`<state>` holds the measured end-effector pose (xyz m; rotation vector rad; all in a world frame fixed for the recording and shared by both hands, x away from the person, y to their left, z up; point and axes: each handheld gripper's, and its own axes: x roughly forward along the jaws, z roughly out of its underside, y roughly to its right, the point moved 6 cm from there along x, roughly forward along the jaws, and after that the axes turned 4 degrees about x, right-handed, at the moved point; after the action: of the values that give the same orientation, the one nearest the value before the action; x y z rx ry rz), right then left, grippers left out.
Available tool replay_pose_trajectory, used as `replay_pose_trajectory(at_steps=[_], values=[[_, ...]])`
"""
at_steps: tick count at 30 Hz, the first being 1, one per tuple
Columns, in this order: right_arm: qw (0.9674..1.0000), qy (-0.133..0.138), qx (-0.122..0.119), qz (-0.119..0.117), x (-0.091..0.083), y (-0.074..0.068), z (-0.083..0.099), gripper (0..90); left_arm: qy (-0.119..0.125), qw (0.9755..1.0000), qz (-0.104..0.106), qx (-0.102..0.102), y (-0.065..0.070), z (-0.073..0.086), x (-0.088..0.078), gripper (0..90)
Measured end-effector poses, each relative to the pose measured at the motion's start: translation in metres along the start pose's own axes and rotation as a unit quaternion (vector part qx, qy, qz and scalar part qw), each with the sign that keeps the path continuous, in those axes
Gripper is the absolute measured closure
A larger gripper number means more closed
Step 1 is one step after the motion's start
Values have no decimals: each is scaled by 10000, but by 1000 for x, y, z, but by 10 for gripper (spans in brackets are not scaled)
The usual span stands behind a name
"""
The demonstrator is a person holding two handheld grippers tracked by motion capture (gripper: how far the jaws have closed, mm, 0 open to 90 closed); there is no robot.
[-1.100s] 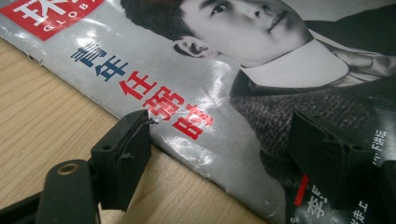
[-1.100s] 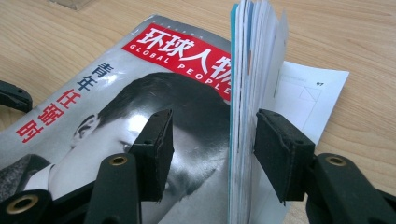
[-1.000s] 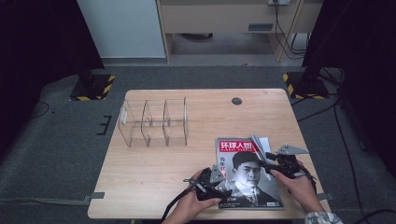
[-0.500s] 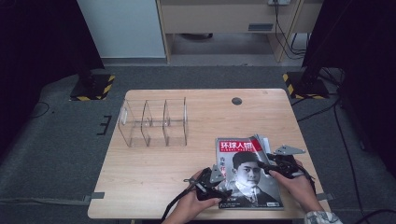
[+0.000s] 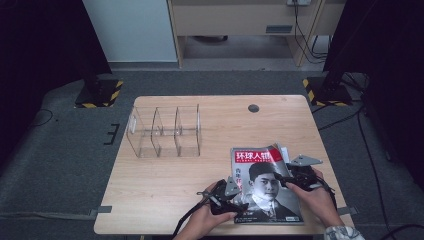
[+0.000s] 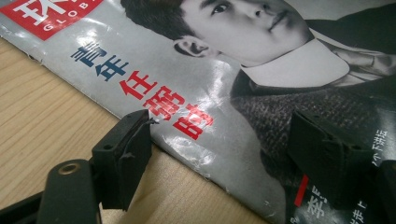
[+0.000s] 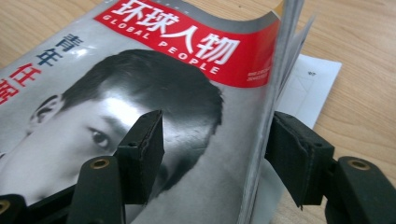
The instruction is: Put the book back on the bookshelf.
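Nearby, clear organizer (image 5: 165,131) beyond magazine (image 5: 265,187)

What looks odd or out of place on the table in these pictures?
The magazine does not lie flat: its right edge curls up between the open jaws of the right gripper, pages fanning apart. A white sheet sticks out from under it.

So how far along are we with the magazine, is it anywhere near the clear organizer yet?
Early. Nothing looks done: the magazine lies on the table's near edge, apart from the clear organizer, whose three compartments are empty. In hand: the right gripper straddles the lifted page edge, its jaws just opening; the left gripper stands open over the spine edge. Left: gripping, lifting and probably filing it.
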<state>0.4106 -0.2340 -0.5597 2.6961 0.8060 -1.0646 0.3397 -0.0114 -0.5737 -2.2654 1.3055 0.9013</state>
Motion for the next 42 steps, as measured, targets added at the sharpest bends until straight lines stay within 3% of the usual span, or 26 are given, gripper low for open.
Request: replay_pose_trajectory(at_steps=[7,13,19,21,24,29,33,37,42], values=[[9998,-169,117,25,6,6,5,380,-10,10000,4,10,0,0,0,216],[9995,125,26,-279,-3,-4,-3,492,-4,10000,3,6,0,0,0,216],[9996,-170,192,-117,6,5,6,490,15,10000,5,1,0,0,0,216],[9997,-180,152,-87,6,5,5,561,5,10000,6,23,0,0,0,217],[9998,-109,115,-77,4,5,4,613,14,10000,15,11,0,0,0,217],[9998,-155,120,-15,6,4,3,622,37,10000,14,8,0,0,0,217],[9999,-94,98,51,2,4,-1,780,78,10000,24,8,0,1,0,217],[10000,-62,20,71,-2,2,-4,840,129,9999,51,0,-1,1,0,206],[9999,63,-68,105,-5,-2,-9,872,109,9997,86,-223,-7,-1,4,106]])
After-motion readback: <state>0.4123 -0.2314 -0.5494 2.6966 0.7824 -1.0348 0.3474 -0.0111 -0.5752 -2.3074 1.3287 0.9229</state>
